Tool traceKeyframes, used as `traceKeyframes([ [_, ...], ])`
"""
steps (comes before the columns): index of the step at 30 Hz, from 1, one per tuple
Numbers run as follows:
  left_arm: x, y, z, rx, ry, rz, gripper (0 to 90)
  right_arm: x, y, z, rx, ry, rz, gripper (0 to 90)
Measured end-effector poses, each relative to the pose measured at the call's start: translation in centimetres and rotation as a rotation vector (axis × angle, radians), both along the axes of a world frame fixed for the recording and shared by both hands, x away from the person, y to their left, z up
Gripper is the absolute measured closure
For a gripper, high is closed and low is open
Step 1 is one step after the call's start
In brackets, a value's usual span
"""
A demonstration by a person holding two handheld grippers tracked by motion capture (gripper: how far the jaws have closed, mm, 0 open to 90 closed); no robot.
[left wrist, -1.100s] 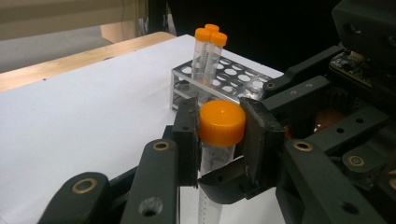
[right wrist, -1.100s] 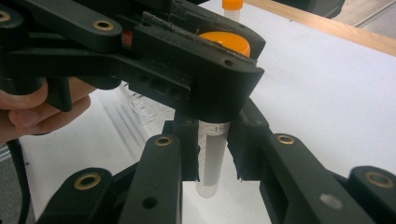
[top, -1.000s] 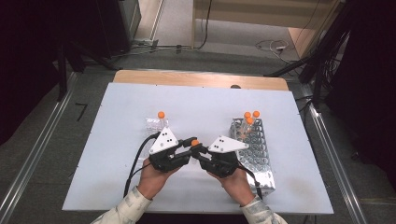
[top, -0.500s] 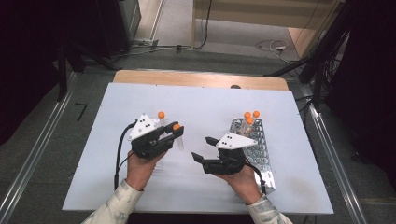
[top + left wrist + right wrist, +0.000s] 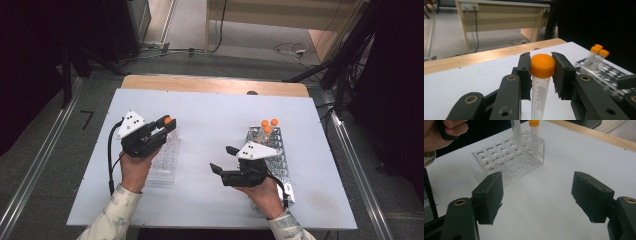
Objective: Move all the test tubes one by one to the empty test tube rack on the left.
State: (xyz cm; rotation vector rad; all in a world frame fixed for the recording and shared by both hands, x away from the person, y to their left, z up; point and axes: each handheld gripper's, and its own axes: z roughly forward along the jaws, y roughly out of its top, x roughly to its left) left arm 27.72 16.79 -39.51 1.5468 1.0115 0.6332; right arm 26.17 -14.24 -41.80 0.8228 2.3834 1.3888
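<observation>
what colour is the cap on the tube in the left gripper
Orange cap on a clear plastic tube, best in the left gripper view.

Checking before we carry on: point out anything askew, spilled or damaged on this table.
Nothing stands out. Both racks, the clear rack and right rack, sit flat, their orange-capped tubes upright. The left gripper holds a capped tube; the right gripper is open.

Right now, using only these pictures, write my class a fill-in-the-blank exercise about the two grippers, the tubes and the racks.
1. The left gripper grips a tube by its ____ cap.
2. The right gripper has its jaws ____ and holds nothing.
3. The rack by the right hand holds ____ capped tubes.
4. The clear rack stands on the ____ table.

Missing words: orange; open; three; white
</observation>
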Motion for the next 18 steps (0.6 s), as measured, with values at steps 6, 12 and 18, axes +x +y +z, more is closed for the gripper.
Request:
traceKeyframes([
  [6,1.1,0.6,-0.5,0.008,-0.005,0.024,69.8,-0.2,-0.2,0.1,0.005,-0.005,-0.007,24.5],
  [12,2.0,0.5,-1.1,0.021,0.003,0.029,69.8,-0.2,-0.7,0.2,0.015,-0.006,-0.028,26.2],
  [18,2.5,0.1,-2.1,0.065,0.029,0.037,69.7,-0.3,-1.1,0.3,0.021,-0.015,-0.037,26.6],
])
